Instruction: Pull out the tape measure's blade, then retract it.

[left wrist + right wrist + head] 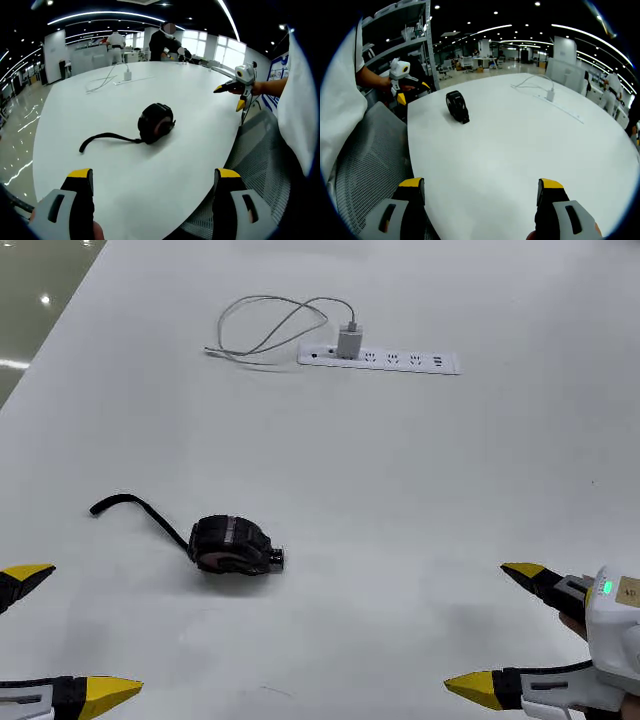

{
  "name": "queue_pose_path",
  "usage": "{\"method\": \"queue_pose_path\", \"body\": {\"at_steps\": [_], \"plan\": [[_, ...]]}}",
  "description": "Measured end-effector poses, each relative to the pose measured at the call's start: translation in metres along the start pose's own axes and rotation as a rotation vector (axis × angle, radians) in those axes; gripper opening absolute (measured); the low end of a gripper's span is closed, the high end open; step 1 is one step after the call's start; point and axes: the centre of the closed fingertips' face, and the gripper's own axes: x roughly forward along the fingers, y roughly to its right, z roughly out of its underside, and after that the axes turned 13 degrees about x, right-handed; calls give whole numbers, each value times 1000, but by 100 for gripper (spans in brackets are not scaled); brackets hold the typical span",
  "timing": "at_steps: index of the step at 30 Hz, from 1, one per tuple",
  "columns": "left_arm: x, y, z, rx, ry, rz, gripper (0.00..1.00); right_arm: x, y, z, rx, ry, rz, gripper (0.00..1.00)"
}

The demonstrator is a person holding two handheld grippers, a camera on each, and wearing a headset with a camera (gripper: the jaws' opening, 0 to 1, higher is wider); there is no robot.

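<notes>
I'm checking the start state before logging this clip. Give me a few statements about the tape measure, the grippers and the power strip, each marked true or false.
1. The tape measure lies on the table, touched by neither gripper. True.
2. Its blade is pulled far out. False: no blade is drawn out, and only a black strap trails from the case.
3. The left gripper is shut on the strap. False: its jaws stand open, apart from the strap.
4. A charger is plugged into the power strip. True.
5. The right gripper is open and empty. True.
</notes>
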Motion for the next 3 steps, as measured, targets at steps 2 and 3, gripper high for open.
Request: {"method": "queue_pose_path", "body": {"at_steps": [2, 3], "plan": [[0, 0, -1, 1, 2, -2, 98, 0, 0, 0, 0, 1, 1, 92], [0, 1, -1, -2, 0, 2, 96, 0, 0, 0, 0, 1, 0, 92]]}}
